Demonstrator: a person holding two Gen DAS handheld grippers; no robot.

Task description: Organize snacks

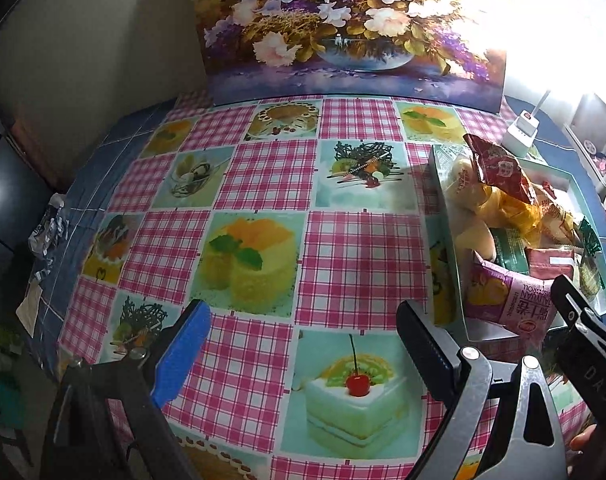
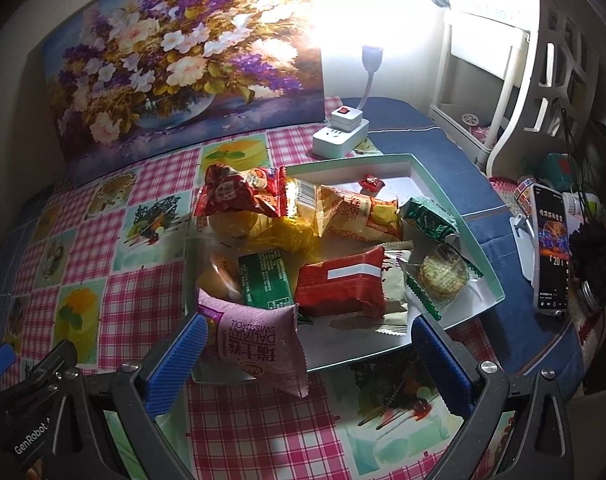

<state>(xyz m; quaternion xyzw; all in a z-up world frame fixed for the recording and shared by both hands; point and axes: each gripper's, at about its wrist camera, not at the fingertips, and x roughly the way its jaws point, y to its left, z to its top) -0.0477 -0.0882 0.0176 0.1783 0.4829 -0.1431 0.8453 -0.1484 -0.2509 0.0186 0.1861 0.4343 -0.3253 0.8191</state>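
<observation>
Checkered counter point(image 1: 343, 252) under both tools, flower painting point(image 2: 183, 60) at the back. Right gripper point(image 2: 307, 356) jaws wide, empty, straddling the pink swiss-roll pack point(image 2: 255, 344), which overhangs the near rim of the tray point(image 2: 415, 164) of piled snacks. Pack's long axis runs roughly across my jaws. Left gripper point(image 1: 303, 344) wide too, over bare cloth, tray off to its right. Right is nearer; I'd take it.

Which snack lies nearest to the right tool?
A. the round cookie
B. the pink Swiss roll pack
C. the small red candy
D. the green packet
B: the pink Swiss roll pack hangs over the tray's near edge, just ahead of the open right tool; the other snacks lie farther back.
</observation>
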